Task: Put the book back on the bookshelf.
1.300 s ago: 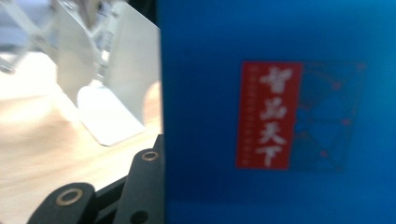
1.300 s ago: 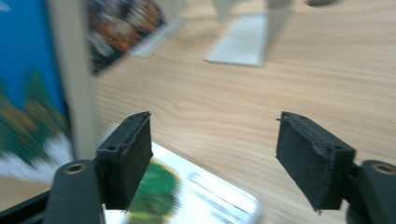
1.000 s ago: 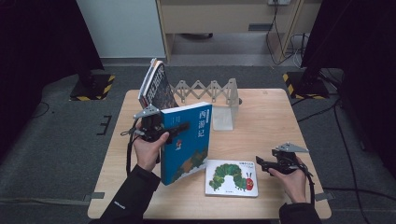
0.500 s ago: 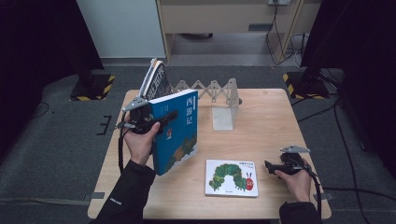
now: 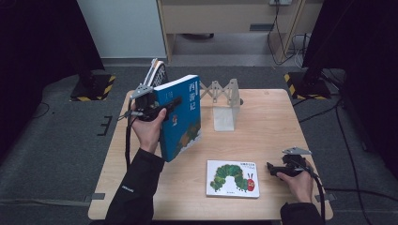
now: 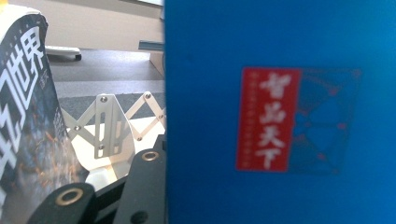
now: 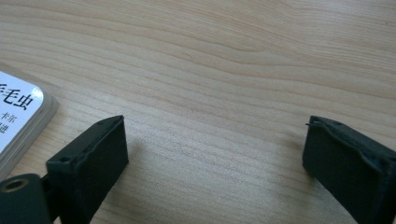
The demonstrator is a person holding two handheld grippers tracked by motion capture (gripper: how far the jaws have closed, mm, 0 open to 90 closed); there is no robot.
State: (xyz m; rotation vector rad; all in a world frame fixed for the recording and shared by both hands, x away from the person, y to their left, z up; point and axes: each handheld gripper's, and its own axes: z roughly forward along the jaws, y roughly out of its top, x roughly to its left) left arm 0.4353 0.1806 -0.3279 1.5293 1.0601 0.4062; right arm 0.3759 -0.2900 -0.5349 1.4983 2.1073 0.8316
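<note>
A large blue book (image 5: 180,117) with white characters is held nearly upright above the table's left half. My left gripper (image 5: 172,104) is shut on its upper edge, and its cover (image 6: 280,112) looms close in the left gripper view. A caterpillar picture book (image 5: 232,178) lies flat near the front edge. Just right of it, my right gripper (image 5: 272,168) rests low over the wood. Its jaws have just been opening and now stand wide, with bare table between them (image 7: 215,154). The picture book's corner (image 7: 18,116) shows at the left of that view.
A metal accordion book rack (image 5: 220,91) stands at the back middle of the wooden table (image 5: 272,126). A dark book (image 5: 157,72) leans upright at the rack's left end, close behind the blue book. Dark floor surrounds the table.
The left hand has lifted the blue book off the table and carried it back and left toward the rack. The right gripper's jaws have spread wider.
</note>
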